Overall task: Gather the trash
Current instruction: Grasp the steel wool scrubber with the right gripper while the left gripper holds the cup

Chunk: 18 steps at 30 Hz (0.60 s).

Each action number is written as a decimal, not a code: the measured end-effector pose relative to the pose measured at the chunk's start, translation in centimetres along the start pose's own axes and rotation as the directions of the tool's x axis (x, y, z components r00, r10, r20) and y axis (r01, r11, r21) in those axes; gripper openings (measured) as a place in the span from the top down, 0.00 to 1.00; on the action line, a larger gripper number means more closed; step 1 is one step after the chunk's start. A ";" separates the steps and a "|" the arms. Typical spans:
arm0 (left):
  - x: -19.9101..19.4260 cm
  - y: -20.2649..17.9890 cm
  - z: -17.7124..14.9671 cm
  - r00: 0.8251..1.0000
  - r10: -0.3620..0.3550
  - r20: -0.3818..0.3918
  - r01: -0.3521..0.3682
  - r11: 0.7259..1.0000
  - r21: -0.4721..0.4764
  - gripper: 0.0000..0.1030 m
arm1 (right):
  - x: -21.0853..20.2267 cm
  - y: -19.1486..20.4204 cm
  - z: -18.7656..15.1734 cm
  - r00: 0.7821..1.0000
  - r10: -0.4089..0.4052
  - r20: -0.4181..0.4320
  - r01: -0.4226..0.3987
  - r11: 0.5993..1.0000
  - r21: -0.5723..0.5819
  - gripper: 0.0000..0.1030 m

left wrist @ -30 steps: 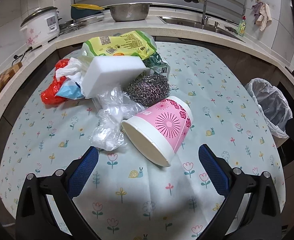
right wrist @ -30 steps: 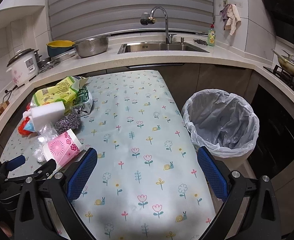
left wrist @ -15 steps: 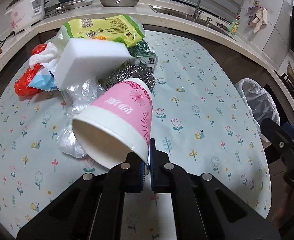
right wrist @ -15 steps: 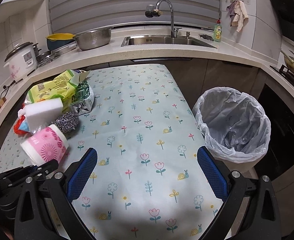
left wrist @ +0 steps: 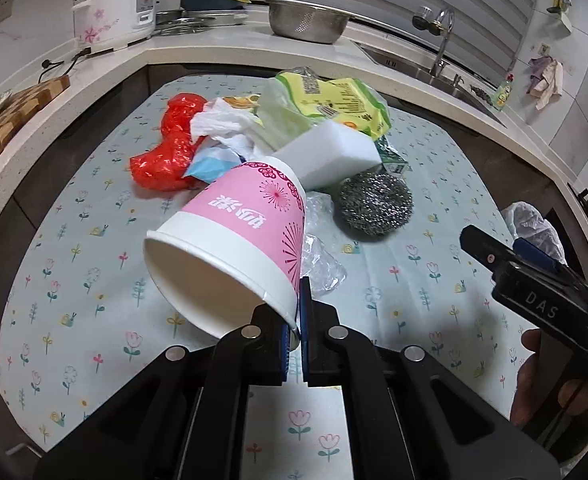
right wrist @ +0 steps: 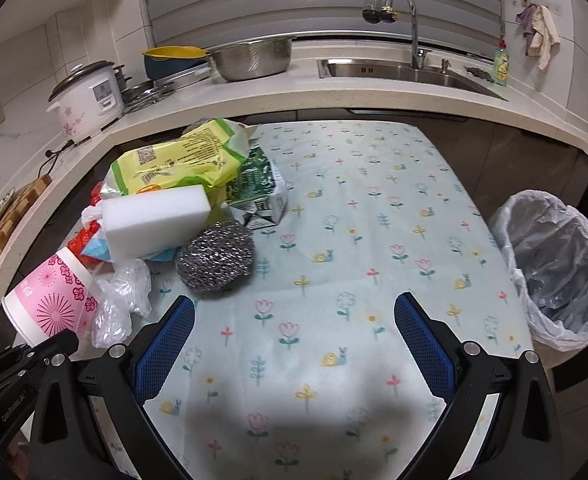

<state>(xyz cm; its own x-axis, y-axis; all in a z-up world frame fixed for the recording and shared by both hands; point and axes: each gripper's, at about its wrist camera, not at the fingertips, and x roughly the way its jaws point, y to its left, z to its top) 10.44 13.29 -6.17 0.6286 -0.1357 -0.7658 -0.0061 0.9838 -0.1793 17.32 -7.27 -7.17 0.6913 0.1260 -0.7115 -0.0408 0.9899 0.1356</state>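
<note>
Trash lies heaped on the far left of the flowered tablecloth [right wrist: 374, 240]: a yellow-green packet [right wrist: 182, 160], a white sponge block [right wrist: 156, 216], a steel scourer [right wrist: 215, 255], a green crumpled carton [right wrist: 260, 192], clear plastic film [right wrist: 122, 304] and a red bag [left wrist: 166, 152] that the sponge and white tissue [left wrist: 222, 124] largely hide in the right wrist view. What the pale blue scrap [left wrist: 210, 162] is cannot be made out.

The pink paper cup [left wrist: 234, 248] is tilted, mouth toward the camera, lifted at the near left of the pile; the left gripper [left wrist: 293, 320] has its blue pads pinched together on the cup's rim wall. In the right wrist view the cup [right wrist: 52, 304] is partly cut off by that gripper's black body.

The right gripper [right wrist: 294, 340] hangs over bare cloth near the scourer, jaws spread wide with nothing between them.

The lined bin [right wrist: 554, 264] stands off the table's right edge; from the left wrist only a sliver of its bag [left wrist: 530, 220] shows behind the right gripper's body.
</note>
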 end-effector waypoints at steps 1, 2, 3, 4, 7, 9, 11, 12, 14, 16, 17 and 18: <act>0.1 0.5 0.1 1.000 0.002 0.000 -0.002 1.000 -0.006 0.96 | 0.8 0.5 0.2 1.000 0.014 -0.012 -0.013 1.000 0.001 0.07; 0.3 0.9 0.2 1.000 0.004 -0.001 -0.004 1.000 -0.010 0.96 | 1.6 0.9 0.4 0.999 0.023 -0.024 -0.023 1.000 0.003 0.07; 0.4 1.2 0.4 1.000 0.003 -0.003 -0.003 1.000 -0.015 0.96 | 2.3 1.3 0.6 0.999 0.031 -0.034 -0.031 0.999 0.005 0.07; 0.6 1.6 0.5 1.000 0.002 -0.003 -0.002 1.000 -0.022 0.96 | 3.0 1.7 0.9 0.998 0.040 -0.041 -0.040 0.999 0.005 0.07; 1.0 2.4 0.8 1.000 -0.008 -0.006 0.008 0.999 -0.039 0.96 | 5.0 2.9 1.6 0.997 0.046 -0.059 -0.046 0.999 -0.003 0.07; 1.3 2.8 0.9 1.000 -0.008 -0.009 0.007 0.999 -0.044 0.96 | 6.0 3.5 2.1 0.997 0.046 -0.067 -0.047 0.999 -0.012 0.07; 1.7 3.2 1.1 1.000 -0.014 -0.016 0.013 0.999 -0.053 0.96 | 7.0 4.2 2.3 0.996 0.046 -0.076 -0.047 0.999 -0.023 0.07; 1.8 3.3 1.1 1.000 -0.019 -0.019 0.017 0.998 -0.057 0.96 | 7.5 4.5 2.4 0.996 0.046 -0.080 -0.048 0.998 -0.028 0.07; 2.3 3.4 1.2 1.000 -0.017 -0.025 0.016 0.998 -0.057 0.96 | 8.4 4.9 2.5 0.995 0.041 -0.089 -0.044 0.998 -0.041 0.07; 2.7 3.4 1.3 1.000 -0.014 -0.027 0.013 0.998 -0.053 0.96 | 9.0 5.1 2.4 0.994 0.038 -0.100 -0.043 0.998 -0.050 0.16; 2.7 3.4 1.3 1.000 -0.013 -0.025 0.012 0.999 -0.051 0.96 | 9.2 5.1 2.4 0.993 0.049 -0.111 -0.054 0.997 -0.051 0.20; 2.8 3.3 1.4 1.000 -0.013 -0.024 0.012 0.999 -0.048 0.96 | 9.3 5.1 2.3 0.990 0.066 -0.121 -0.072 0.996 -0.045 0.28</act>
<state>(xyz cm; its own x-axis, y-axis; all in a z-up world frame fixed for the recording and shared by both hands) 13.24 16.30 -8.02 0.6099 -0.1511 -0.7780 -0.0362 0.9753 -0.2177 25.21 -1.22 -11.52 0.5949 0.1980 -0.7790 -0.1231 0.9802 0.1552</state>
